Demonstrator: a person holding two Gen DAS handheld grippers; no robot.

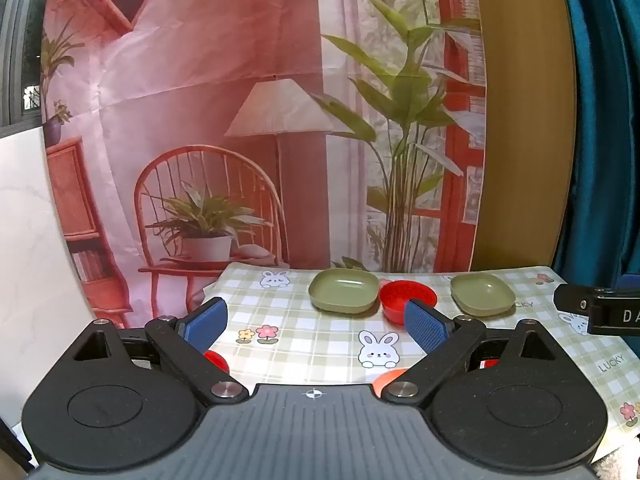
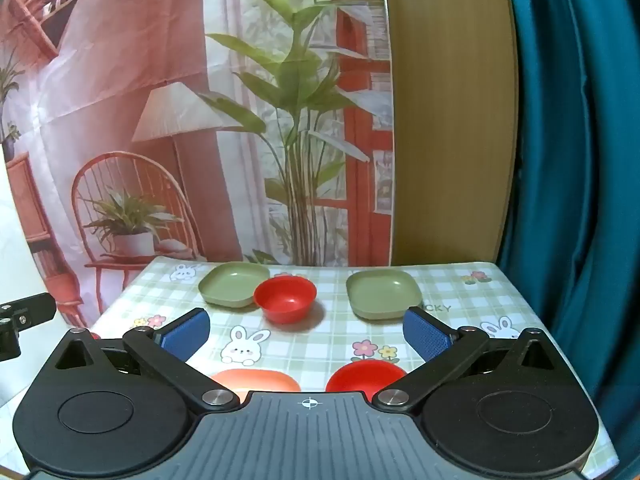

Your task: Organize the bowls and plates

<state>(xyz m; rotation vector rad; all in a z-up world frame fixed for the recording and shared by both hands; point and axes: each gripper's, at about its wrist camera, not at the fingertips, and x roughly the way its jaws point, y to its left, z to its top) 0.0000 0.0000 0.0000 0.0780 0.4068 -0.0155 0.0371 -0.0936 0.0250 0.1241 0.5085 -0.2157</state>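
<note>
While nothing looks stacked yet, from my left wrist view I judge the sorting barely begun: my left gripper [image 1: 316,322] is spread wide and empty above the checked tablecloth [image 1: 320,356], with two green plates [image 1: 344,290] lying apart and a red bowl [image 1: 400,300] between them. From my right wrist view, my right gripper [image 2: 308,330] is likewise released, holding nothing; a nearer red bowl [image 2: 362,376] and an orange plate [image 2: 256,380] sit just below it, glossy plastic, upright.

Both wrist views low over the table [image 1: 304,360] — facing the backdrop [image 2: 120,100]; shared dishes.
</note>
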